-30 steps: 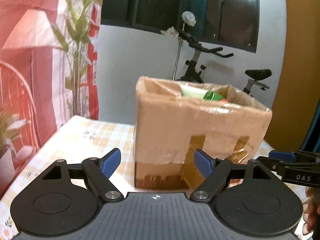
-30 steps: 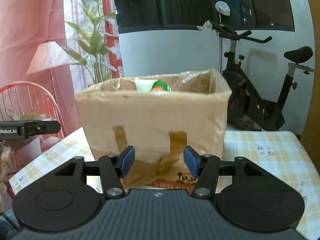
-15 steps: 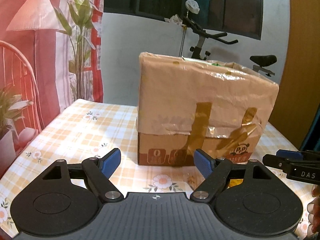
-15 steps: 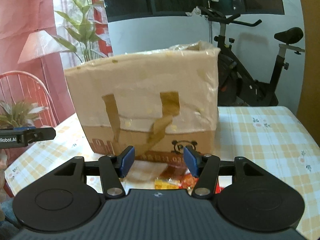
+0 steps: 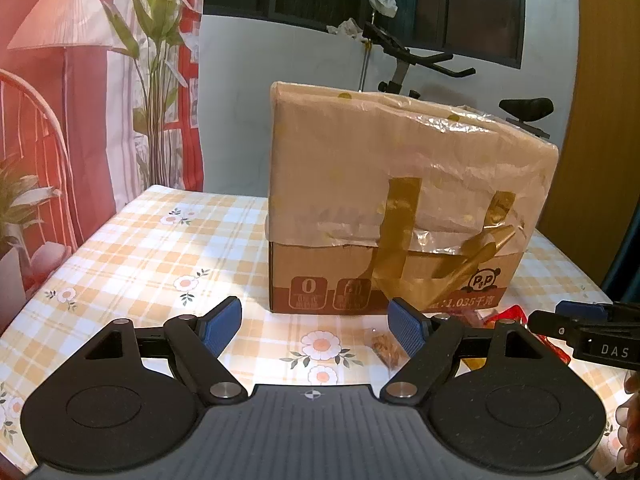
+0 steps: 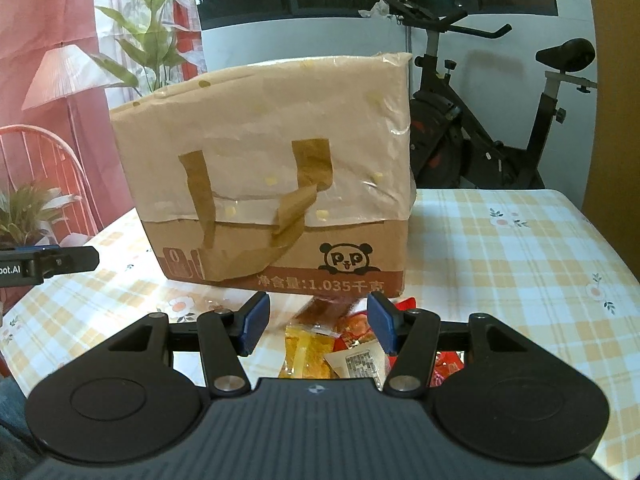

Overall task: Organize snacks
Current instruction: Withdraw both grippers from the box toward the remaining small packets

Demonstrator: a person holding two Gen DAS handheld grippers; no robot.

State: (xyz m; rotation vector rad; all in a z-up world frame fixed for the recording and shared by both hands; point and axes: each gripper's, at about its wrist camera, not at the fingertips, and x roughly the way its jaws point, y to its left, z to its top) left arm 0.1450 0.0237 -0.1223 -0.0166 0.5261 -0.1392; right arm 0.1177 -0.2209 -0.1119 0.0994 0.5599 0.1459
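We see the cardboard box (image 6: 280, 184) upright on the checked tabletop (image 6: 520, 260), its printed long side facing us & top rim above both cams, so contents can't be told. Snack packets (image 6: 320, 350) lie loose on the tabletop just in front of the box, the yellow one pointing roughly toward it. Left claw (image 5: 316, 326) & right claw (image 6: 318, 324) both gape wide w/ nothing between the pads, right one just over the packets.

One cardboard box (image 6: 276, 176); perhaps five snack packets (image 6: 352, 344); two grippers (image 6: 318, 326).
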